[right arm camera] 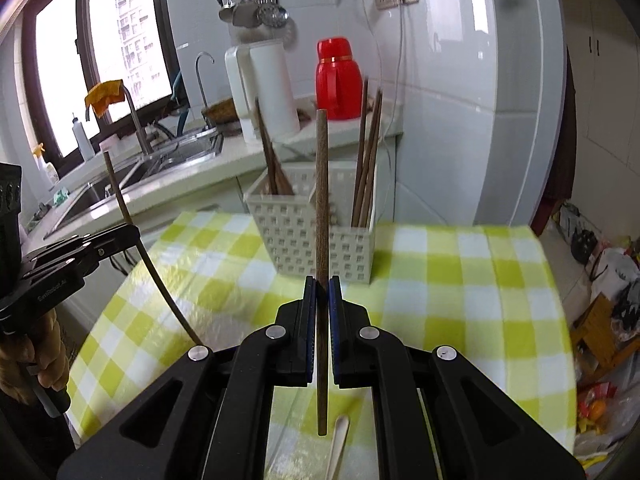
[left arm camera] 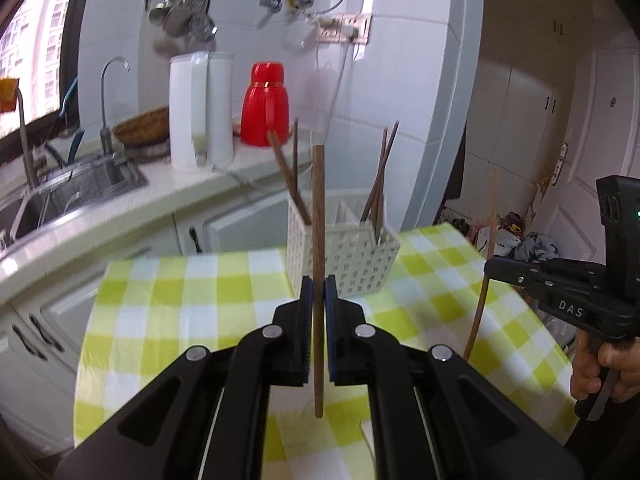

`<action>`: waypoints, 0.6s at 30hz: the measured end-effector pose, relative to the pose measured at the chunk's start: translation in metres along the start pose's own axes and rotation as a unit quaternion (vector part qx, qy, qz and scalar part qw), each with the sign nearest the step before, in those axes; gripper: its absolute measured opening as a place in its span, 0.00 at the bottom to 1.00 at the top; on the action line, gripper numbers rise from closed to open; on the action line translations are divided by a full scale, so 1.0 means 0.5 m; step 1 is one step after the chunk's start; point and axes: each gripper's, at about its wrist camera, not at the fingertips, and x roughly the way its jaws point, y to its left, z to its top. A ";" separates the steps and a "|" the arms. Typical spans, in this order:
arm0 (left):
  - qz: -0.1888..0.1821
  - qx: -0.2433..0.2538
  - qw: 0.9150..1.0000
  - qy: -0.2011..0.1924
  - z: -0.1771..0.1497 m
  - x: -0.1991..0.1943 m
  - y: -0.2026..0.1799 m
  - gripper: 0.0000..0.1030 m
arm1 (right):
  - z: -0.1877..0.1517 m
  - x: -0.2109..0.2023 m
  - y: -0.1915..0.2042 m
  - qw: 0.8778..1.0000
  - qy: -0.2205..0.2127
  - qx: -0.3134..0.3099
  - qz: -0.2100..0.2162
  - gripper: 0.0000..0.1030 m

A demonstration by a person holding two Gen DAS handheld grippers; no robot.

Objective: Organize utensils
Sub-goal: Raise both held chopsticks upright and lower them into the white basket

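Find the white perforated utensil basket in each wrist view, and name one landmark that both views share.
Left wrist view: the white perforated utensil basket stands at centre on the checked tablecloth, partly behind the chopstick held in the left gripper.
Right wrist view: the basket stands at centre, just left of the chopstick held in the right gripper.
Shared landmark: the red thermos on the counter behind.

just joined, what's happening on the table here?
A person holds a gripper in each hand. The left gripper is shut on one wooden chopstick, held upright; the right gripper is shut on another chopstick. Both hang above the checkered tablecloth, in front of the white utensil basket, which already holds several chopsticks. A pale spoon lies on the cloth.
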 end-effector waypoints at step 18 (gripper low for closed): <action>-0.009 0.043 0.997 -0.069 0.304 0.035 -0.065 0.06 | 0.280 0.019 -0.046 0.994 -0.102 0.016 -0.025 0.06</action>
